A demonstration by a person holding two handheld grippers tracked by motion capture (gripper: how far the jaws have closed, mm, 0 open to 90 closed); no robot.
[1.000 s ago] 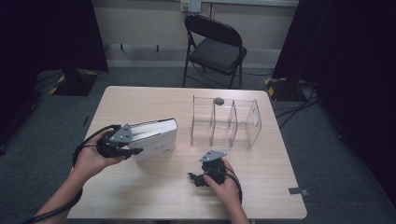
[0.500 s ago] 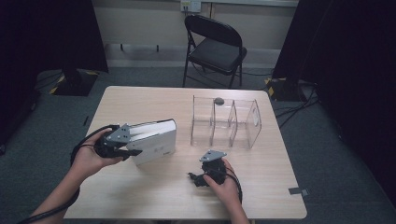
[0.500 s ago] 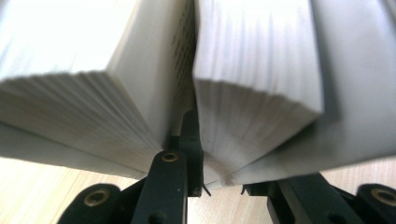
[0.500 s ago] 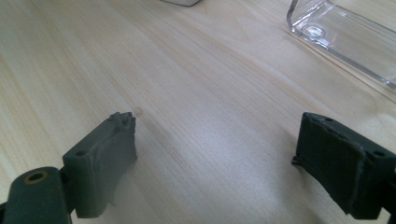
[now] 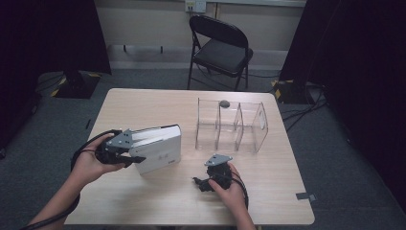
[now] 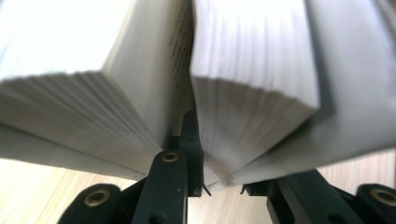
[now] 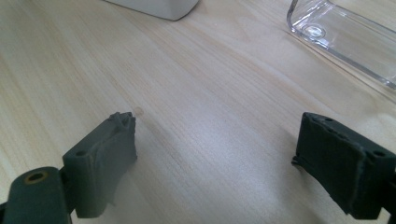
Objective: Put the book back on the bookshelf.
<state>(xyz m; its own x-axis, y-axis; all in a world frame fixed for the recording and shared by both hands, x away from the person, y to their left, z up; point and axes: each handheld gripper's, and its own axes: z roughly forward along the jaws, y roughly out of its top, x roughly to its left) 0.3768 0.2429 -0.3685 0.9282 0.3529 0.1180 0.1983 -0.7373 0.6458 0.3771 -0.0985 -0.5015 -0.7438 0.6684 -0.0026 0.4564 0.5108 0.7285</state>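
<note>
A thick white book (image 5: 160, 148) is held off the wooden table (image 5: 143, 103) at its left, tilted with the spine up. My left gripper (image 5: 130, 152) is shut on it from the left. In the left gripper view, one jaw is pushed in between the pages of the book (image 6: 252, 60) and the other lies under the outer cover, so the gripper (image 6: 224, 156) clamps a block of pages. My right gripper (image 5: 203, 184) rests near the front edge, open. Its fingers (image 7: 105, 154) stand wide apart over bare wood, the gripper (image 7: 215, 140) holding nothing.
A clear plastic organiser (image 5: 232, 124) with upright dividers stands at the table's right, with a small grey object (image 5: 224, 103) at its back edge. Its base (image 7: 345, 32) lies ahead of the right gripper. A black folding chair (image 5: 222, 48) stands beyond the table.
The left gripper and the book have barely shifted. The right gripper has stayed where it was.
</note>
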